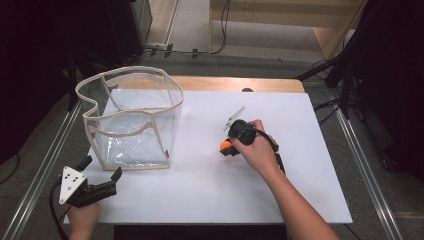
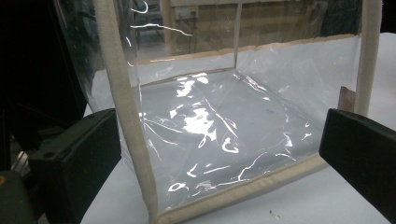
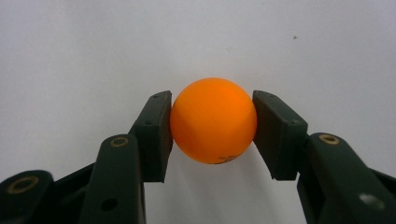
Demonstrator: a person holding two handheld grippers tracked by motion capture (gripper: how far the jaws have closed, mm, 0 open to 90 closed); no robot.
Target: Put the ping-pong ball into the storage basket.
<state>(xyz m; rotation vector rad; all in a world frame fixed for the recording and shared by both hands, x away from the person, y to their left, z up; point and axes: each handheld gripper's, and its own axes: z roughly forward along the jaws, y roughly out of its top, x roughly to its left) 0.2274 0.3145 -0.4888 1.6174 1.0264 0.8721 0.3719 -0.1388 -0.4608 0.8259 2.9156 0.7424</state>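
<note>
Presently, by size:

Table: white top with a wood strip along the far edge. The stretch between bag and ball lies bare, open for a carry across.

Bag: clear plastic box-shape with cream trim, standing upright on the table's left half, mouth up. The rim sags and waves, so the opening is uneven. In the left gripper view its near corner post rises just ahead of the jaws. It likely stands open to take the ball from above, and clearing the near rim looks like the tight point.

Left gripper: held low at the near-left table edge, just short of the bag's near corner. Jaws wide apart, gripping nothing and touching nothing, seemingly poised to steady the bag by its trim.

Right gripper: at mid-table, right of the bag and well apart from it, pointed down at the surface. Jaws closed against both sides of the ball, pads flat on its widest part, a hold that should keep a round thing from squirting out.

Ball: orange and smooth, with a dark mark low on it. Resting on or just above the table; which, cannot be told.
</note>
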